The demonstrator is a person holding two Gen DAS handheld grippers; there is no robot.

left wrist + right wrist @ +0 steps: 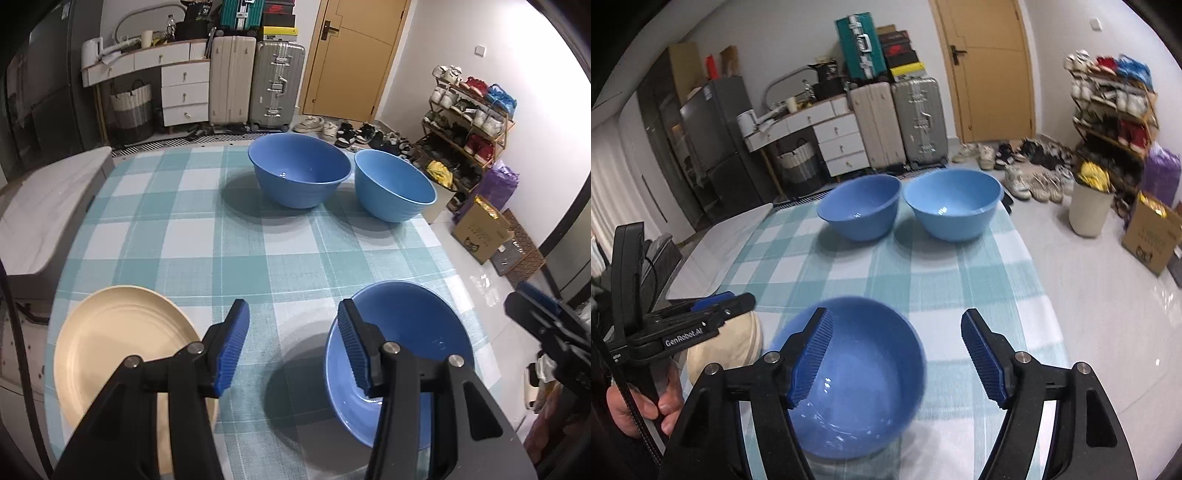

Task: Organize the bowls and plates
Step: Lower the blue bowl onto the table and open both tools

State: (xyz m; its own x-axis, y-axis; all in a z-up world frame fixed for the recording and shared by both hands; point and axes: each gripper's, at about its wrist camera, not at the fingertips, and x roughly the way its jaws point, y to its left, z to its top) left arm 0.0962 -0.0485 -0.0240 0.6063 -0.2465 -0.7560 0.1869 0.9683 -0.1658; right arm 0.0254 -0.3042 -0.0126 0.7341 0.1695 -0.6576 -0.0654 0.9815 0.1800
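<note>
On the teal checked tablecloth [229,251] a cream plate [122,354] lies near left and a blue bowl [417,325] stands near right. Two more blue bowls [299,170] [395,184] stand side by side at the far edge. My left gripper [293,310] hangs open above the cloth between plate and near bowl, holding nothing. My right gripper [897,317] is open above the near bowl [857,369], whose right rim shows between the fingers, untouched. The right wrist view also shows the far bowls [858,212] [953,206], the plate [738,347] and the left gripper [713,302].
The table's right edge drops to a glossy floor with a cardboard box [1152,236], a white bin [1089,210] and a shoe rack [1115,110]. Suitcases [255,85] and a door [354,55] stand behind. A grey bench [44,206] adjoins the table's left side. A hand [639,410] grips the left tool.
</note>
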